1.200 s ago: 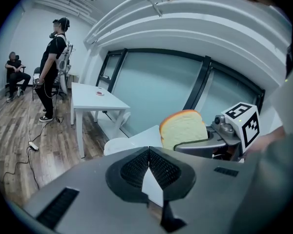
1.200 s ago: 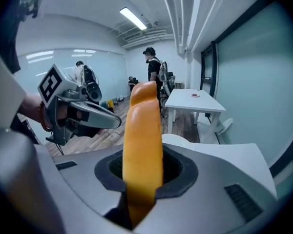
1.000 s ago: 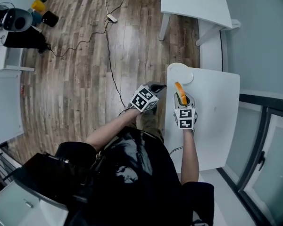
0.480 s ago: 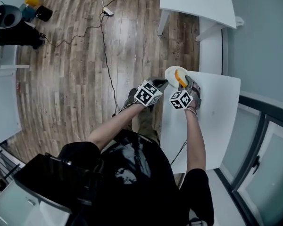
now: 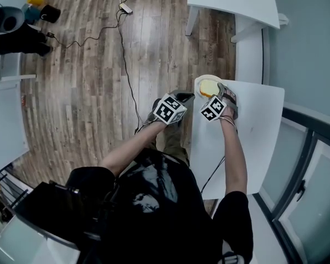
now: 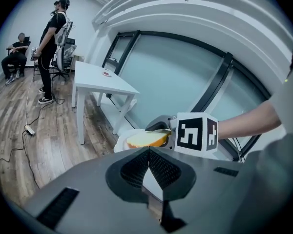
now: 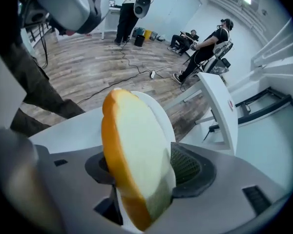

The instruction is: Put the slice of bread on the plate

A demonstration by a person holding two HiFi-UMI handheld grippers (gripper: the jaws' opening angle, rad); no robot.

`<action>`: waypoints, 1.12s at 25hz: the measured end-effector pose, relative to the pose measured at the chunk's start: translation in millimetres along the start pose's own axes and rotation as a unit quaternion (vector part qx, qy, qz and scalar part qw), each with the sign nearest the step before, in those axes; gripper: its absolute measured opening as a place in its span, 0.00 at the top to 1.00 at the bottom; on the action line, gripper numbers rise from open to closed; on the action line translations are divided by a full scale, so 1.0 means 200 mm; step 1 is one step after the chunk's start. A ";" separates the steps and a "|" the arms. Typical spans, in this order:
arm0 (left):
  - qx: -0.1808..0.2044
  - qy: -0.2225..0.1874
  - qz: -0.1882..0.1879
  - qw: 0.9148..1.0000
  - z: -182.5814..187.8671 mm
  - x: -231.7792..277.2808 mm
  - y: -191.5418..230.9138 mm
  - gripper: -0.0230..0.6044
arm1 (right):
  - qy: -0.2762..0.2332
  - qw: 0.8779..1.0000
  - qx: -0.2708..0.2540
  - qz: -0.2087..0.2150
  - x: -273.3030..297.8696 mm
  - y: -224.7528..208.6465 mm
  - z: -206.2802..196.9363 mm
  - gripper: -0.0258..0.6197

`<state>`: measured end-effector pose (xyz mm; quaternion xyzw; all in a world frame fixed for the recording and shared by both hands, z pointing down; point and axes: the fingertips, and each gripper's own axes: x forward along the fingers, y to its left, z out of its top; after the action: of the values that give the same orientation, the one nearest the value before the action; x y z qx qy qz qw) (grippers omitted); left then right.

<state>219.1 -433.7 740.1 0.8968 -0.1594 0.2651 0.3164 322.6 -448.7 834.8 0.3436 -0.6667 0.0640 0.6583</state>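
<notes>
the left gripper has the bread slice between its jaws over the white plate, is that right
No, wrong gripper: the bread slice is between the jaws of the right gripper, which are opening, over the white plate. The right gripper view shows it; the left gripper is shut and empty.

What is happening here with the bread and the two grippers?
A person works a gripper in each hand at a white table. The right gripper has the slice of bread between its jaws, right at the white plate on the table's corner, and the jaws are opening. Whether the bread already rests on the plate is hard to tell. The left gripper is shut and empty and hovers beside the table.
</notes>
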 end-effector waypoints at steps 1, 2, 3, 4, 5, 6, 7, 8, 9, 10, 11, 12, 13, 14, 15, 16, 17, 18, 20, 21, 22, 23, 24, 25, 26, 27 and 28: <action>0.000 0.001 -0.003 1.000 0.00 0.00 -0.01 0.96 | 0.001 1.000 0.004 0.012 -0.01 0.01 0.00 0.54; 0.001 0.003 -0.006 1.000 -0.01 0.00 -0.02 0.96 | 0.000 1.000 0.008 0.022 -0.03 0.01 -0.01 0.50; 0.001 0.004 -0.009 1.000 -0.01 0.01 -0.03 0.96 | 0.000 0.999 0.011 0.033 -0.05 0.02 -0.01 0.47; 0.001 0.005 -0.012 1.000 -0.01 0.01 -0.03 0.96 | 0.002 0.999 0.014 0.046 -0.07 0.03 -0.01 0.44; 0.000 0.007 -0.015 1.000 -0.01 0.01 -0.04 0.96 | 0.003 0.998 0.017 0.060 -0.09 0.03 -0.01 0.39; -0.002 0.009 -0.019 1.000 -0.01 0.01 -0.05 0.96 | 0.005 0.997 0.020 0.073 -0.11 0.04 -0.02 0.38; -0.003 0.011 -0.023 1.000 -0.01 0.01 -0.06 0.96 | 0.006 0.996 0.024 0.087 -0.14 0.06 -0.03 0.38; -0.003 0.012 -0.026 1.000 -0.01 0.00 -0.07 0.96 | 0.008 0.995 0.030 0.100 -0.16 0.07 -0.04 0.38; -0.001 0.013 -0.029 1.000 -0.01 0.00 -0.08 0.96 | 0.008 0.993 0.038 0.108 -0.19 0.09 -0.06 0.38; 0.002 0.013 -0.030 0.999 -0.02 -0.01 -0.09 0.96 | 0.008 0.992 0.049 0.112 -0.21 0.10 -0.07 0.38; 0.004 0.014 -0.031 0.999 -0.01 -0.01 -0.09 0.96 | 0.004 0.992 0.066 0.111 -0.23 0.11 -0.09 0.38; 0.007 0.014 -0.032 0.999 -0.01 -0.02 -0.10 0.96 | -0.003 0.990 0.089 0.109 -0.26 0.11 -0.10 0.38; 0.009 0.014 -0.033 0.999 -0.01 -0.03 -0.11 0.96 | -0.013 0.987 0.119 0.104 -0.29 0.12 -0.11 0.38; 0.013 0.012 -0.034 0.999 -0.01 -0.05 -0.12 0.96 | -0.027 0.983 0.151 0.097 -0.32 0.12 -0.11 0.38; 0.018 0.009 -0.036 0.999 0.00 -0.07 -0.14 0.96 | -0.044 0.978 0.185 0.083 -0.36 0.12 -0.11 0.38; 0.025 0.004 -0.038 0.999 0.01 -0.10 -0.15 0.96 | -0.065 0.972 0.218 0.062 -0.42 0.11 -0.11 0.47; 0.034 -0.002 -0.040 0.999 0.02 -0.14 -0.17 0.96 | -0.088 0.963 0.251 0.037 -0.49 0.09 -0.10 0.61; 0.043 -0.009 -0.041 0.998 0.04 -0.18 -0.19 0.96 | -0.111 0.952 0.284 0.012 -0.58 0.08 -0.09 0.70; 0.060 -0.026 -0.044 0.997 0.08 -0.26 -0.25 0.96 | -0.149 0.924 0.352 -0.031 -0.76 0.06 -0.10 0.84; 0.069 -0.036 -0.046 0.996 0.10 -0.30 -0.28 0.96 | -0.165 0.907 0.383 -0.050 -0.85 0.06 -0.11 0.89; 0.078 -0.044 -0.049 0.995 0.12 -0.34 -0.32 0.96 | -0.179 0.891 0.412 -0.066 -0.93 0.07 -0.12 0.91; 0.088 -0.050 -0.052 0.993 0.13 -0.38 -0.36 0.96 | -0.193 0.874 0.438 -0.082 -1.02 0.08 -0.14 0.92; 0.100 -0.054 -0.055 0.992 0.14 -0.42 -0.40 0.96 | -0.206 0.857 0.463 -0.094 -1.09 0.09 -0.15 0.94; 0.111 -0.058 -0.057 0.990 0.15 -0.45 -0.44 0.96 | -0.219 0.840 0.485 -0.105 -1.17 0.11 -0.17 0.94; 0.122 -0.062 -0.059 0.989 0.15 -0.49 -0.48 0.96 | -0.231 0.825 0.504 -0.113 -1.24 0.13 -0.18 0.94; 0.132 -0.066 -0.060 0.987 0.15 -0.51 -0.52 0.96 | -0.242 0.811 0.518 -0.120 -1.31 0.14 -0.19 0.94; 0.141 -0.071 -0.060 0.986 0.16 -0.54 -0.56 0.96 | -0.252 0.801 0.528 -0.127 -1.37 0.15 -0.20 0.94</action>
<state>194.4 -358.1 603.4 0.9568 -0.0881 0.2012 0.1905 310.7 -302.1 598.9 0.7236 -0.6226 0.2330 0.1855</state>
